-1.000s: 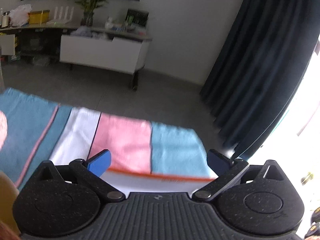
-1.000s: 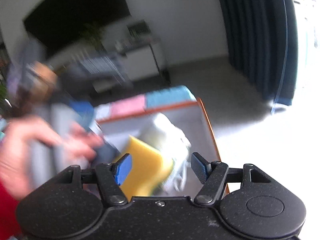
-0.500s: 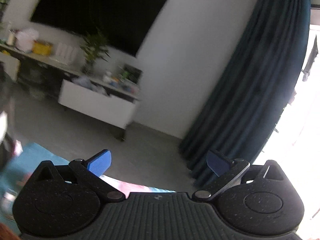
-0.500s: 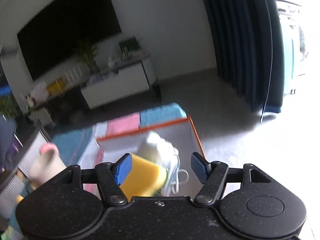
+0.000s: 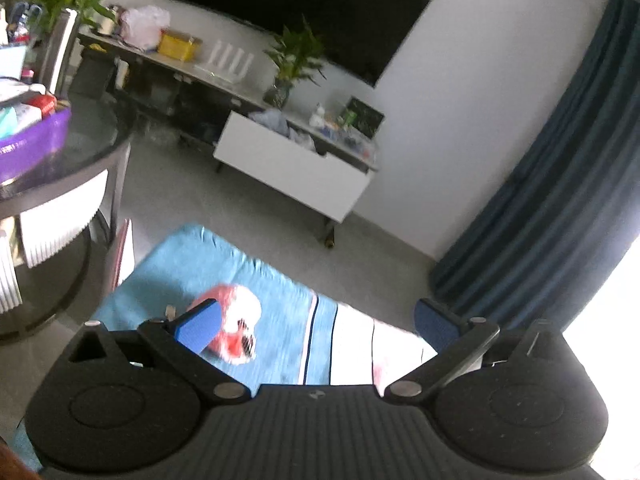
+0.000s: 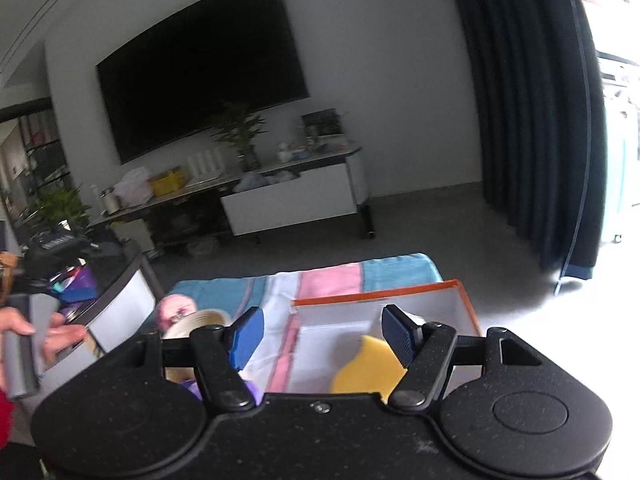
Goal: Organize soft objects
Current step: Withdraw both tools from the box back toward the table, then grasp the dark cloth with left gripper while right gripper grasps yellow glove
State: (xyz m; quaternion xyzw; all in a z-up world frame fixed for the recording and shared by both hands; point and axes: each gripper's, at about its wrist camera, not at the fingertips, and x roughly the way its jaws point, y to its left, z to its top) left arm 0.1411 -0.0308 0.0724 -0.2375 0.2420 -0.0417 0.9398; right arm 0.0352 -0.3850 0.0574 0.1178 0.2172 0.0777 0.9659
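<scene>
My left gripper (image 5: pixel 316 326) is open with nothing between its blue pads, held above a striped blue, white and pink blanket (image 5: pixel 280 312) on the floor. A blurred red and white soft toy (image 5: pixel 236 320) lies on the blanket's blue part, just beyond the left pad. My right gripper (image 6: pixel 322 336) is open and empty too, held above and short of an orange-rimmed white box (image 6: pixel 376 294). A yellow sponge (image 6: pixel 366 368) lies inside the box. A pink and cream soft toy (image 6: pixel 188 314) sits on the blanket left of the box.
A round glass table (image 5: pixel 80 148) with a purple tray (image 5: pixel 32 136) stands to the left. A white TV cabinet (image 5: pixel 288 172) stands at the wall and dark curtains (image 5: pixel 560 200) hang to the right. A hand (image 6: pixel 16 326) on a grey handle shows at the right wrist view's left edge.
The left gripper rose and swung left, away from the box; the red and white toy came into its view. The right gripper lifted and drew back, so the box sits lower in its view.
</scene>
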